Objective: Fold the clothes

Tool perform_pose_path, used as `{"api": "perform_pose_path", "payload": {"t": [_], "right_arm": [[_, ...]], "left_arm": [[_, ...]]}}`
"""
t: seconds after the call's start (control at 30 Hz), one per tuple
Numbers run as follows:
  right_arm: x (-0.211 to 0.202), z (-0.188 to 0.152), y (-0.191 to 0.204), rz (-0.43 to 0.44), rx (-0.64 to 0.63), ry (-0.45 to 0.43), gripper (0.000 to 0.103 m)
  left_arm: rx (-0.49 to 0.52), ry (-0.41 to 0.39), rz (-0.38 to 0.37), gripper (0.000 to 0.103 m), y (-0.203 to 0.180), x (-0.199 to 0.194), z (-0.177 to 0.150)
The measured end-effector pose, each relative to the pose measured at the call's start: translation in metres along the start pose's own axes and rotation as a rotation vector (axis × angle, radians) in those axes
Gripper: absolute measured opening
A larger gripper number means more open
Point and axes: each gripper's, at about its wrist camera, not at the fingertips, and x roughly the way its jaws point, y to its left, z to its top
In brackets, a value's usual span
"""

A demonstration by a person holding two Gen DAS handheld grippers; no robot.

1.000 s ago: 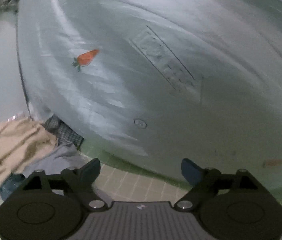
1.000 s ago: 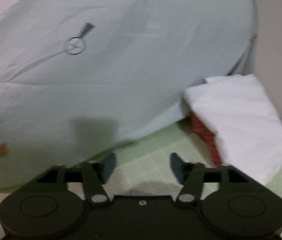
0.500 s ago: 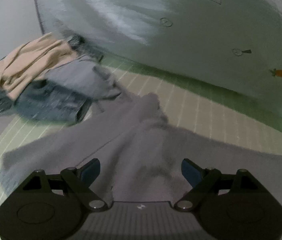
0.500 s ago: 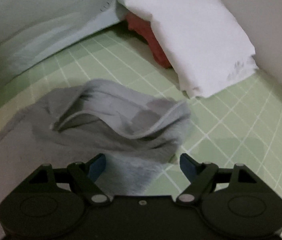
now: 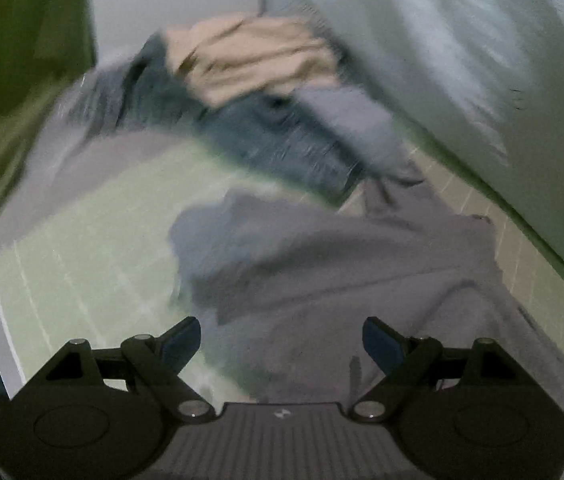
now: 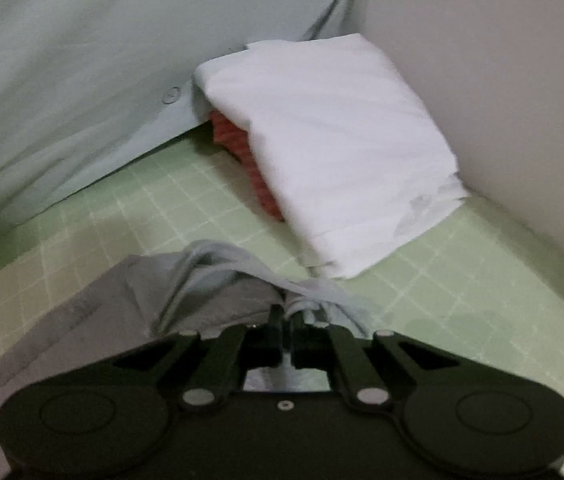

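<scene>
Nearest, the right gripper point(image 6: 286, 314) has its jaws closed on a bunched edge of the grey garment point(image 6: 210, 280), spread on the green gridded mat point(image 6: 461, 292). The left gripper point(image 5: 282, 338), jaws wide apart, hovers over the same garment; it should pinch a matching edge before lifting. Beyond lie a folded white cloth point(image 6: 333, 160) and a heap of unfolded clothes point(image 5: 250, 92).

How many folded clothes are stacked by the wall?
2: a white garment on top and a red garment peeking out beneath it. More could be hidden underneath.

No legible text or labels.
</scene>
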Motion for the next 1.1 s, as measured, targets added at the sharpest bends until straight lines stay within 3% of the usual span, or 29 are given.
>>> {"api": "perform_pose_path", "payload": {"t": [0.1, 0.2, 0.27, 0.37, 0.5, 0.63, 0.8, 0.87, 1.0, 1.1], "right_arm": [[-0.011, -0.007, 0.001, 0.007, -0.027, -0.011, 0.003], [-0.019, -0.013, 0.002, 0.013, -0.034, -0.006, 0.003], [-0.023, -0.013, 0.001, 0.016, -0.034, -0.010, 0.003], [-0.028, -0.010, -0.003, 0.018, -0.019, -0.022, 0.003], [-0.038, -0.001, -0.012, 0.009, 0.004, -0.059, 0.003], [-0.040, 0.004, -0.017, -0.006, 0.013, -0.072, 0.003], [-0.035, -0.001, -0.014, -0.020, -0.013, -0.049, 0.003], [-0.034, -0.003, -0.015, -0.018, -0.010, -0.035, 0.003], [-0.031, -0.009, -0.014, -0.026, -0.026, -0.018, 0.004], [-0.027, -0.013, -0.011, -0.028, -0.038, 0.003, 0.004]], "left_arm": [[-0.036, 0.052, -0.035, 0.086, 0.011, 0.011, -0.012], [-0.071, 0.072, -0.073, 0.060, 0.016, 0.021, -0.017], [-0.082, 0.090, -0.083, 0.012, 0.015, 0.026, -0.015], [-0.053, 0.063, -0.069, 0.010, 0.011, 0.026, 0.002], [0.027, -0.102, -0.001, 0.009, -0.005, 0.019, 0.059], [0.153, -0.240, -0.042, 0.011, -0.056, 0.020, 0.094], [0.504, -0.118, -0.183, 0.027, -0.135, 0.038, 0.055], [0.521, -0.093, -0.227, 0.043, -0.138, 0.033, 0.036], [0.406, -0.086, -0.259, 0.051, -0.110, 0.015, 0.017], [0.334, -0.140, -0.187, 0.054, -0.080, 0.004, 0.016]]}}
